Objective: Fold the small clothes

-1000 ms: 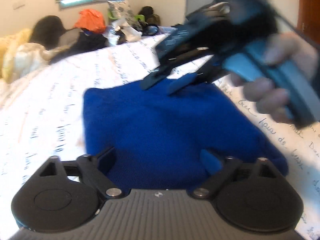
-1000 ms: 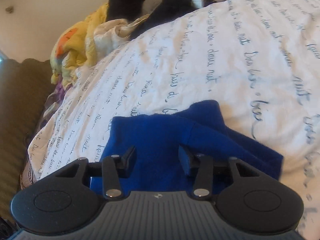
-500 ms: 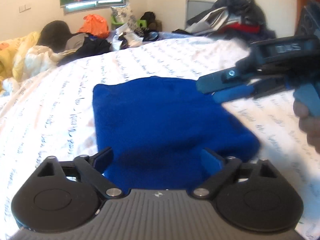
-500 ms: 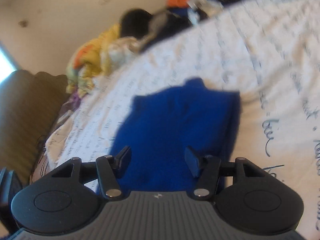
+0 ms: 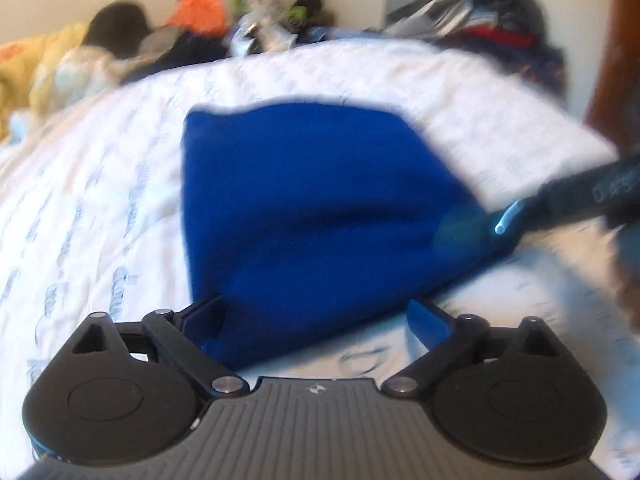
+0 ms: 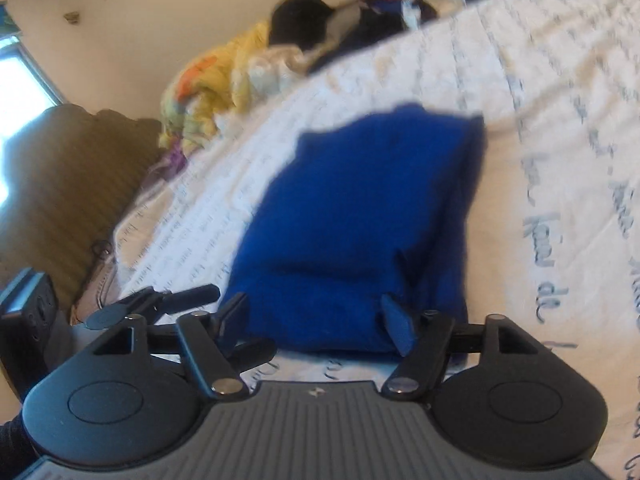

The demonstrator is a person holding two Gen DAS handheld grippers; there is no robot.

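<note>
A folded royal-blue cloth [image 5: 312, 216] lies flat on the white printed bed sheet [image 5: 100, 200]. It also shows in the right wrist view [image 6: 360, 220]. My left gripper [image 5: 316, 320] is open and empty, its jaws just short of the cloth's near edge. My right gripper [image 6: 316, 320] is open and empty at another edge of the cloth. The right gripper also shows in the left wrist view [image 5: 504, 220], low at the cloth's right corner. The left gripper shows at the left edge of the right wrist view [image 6: 168, 304].
A pile of clothes and bedding [image 5: 120, 48] lies along the far side of the bed, with more clothes [image 5: 480, 28] at the back right. In the right wrist view a brown ribbed mattress [image 6: 60, 184] lies left of the bed.
Both grippers have pulled back from the cloth. The right gripper dropped from above the cloth's far edge to its right corner. The cloth now lies flat and folded.
</note>
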